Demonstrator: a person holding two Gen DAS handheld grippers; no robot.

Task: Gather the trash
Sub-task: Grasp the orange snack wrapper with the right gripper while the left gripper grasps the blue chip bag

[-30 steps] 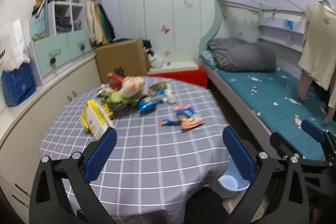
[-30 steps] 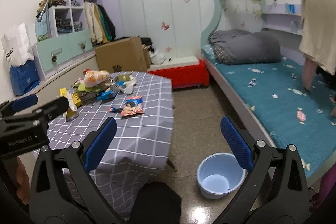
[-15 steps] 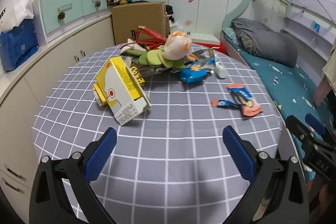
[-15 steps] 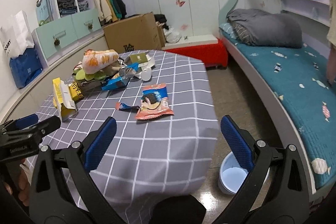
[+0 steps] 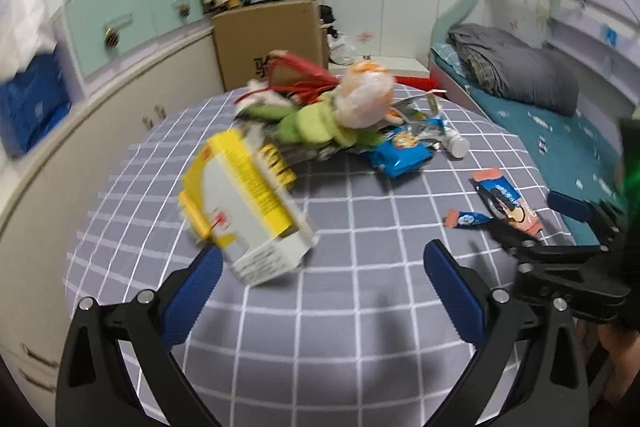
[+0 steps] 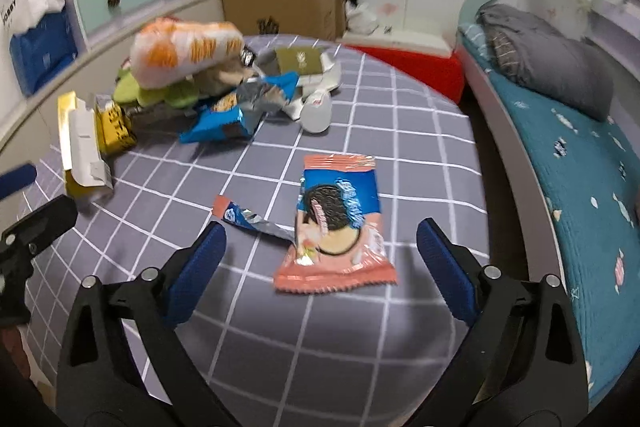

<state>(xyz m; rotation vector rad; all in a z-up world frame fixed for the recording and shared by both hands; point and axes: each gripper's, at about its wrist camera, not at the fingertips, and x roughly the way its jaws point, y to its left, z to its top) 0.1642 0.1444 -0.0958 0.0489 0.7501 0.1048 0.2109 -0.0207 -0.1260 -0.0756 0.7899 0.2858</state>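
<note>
Trash lies scattered on the grey checked tablecloth (image 6: 400,131). Left gripper (image 5: 320,267) jaws spread wide, empty, yellow-and-white carton (image 5: 244,203) just ahead of its left finger. Right gripper (image 6: 320,243) jaws likewise released, straddling the pink cookie wrapper (image 6: 338,227); small torn blue wrapper (image 6: 248,219) beside it.

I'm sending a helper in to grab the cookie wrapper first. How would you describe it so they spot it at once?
On the grey checked tablecloth, look at the open stretch nearer the bed, apart from the trash heap. The cookie wrapper lies flat, pink-edged with a blue panel picturing a dark sandwich cookie, larger than the small torn blue wrapper touching its left side.
</note>
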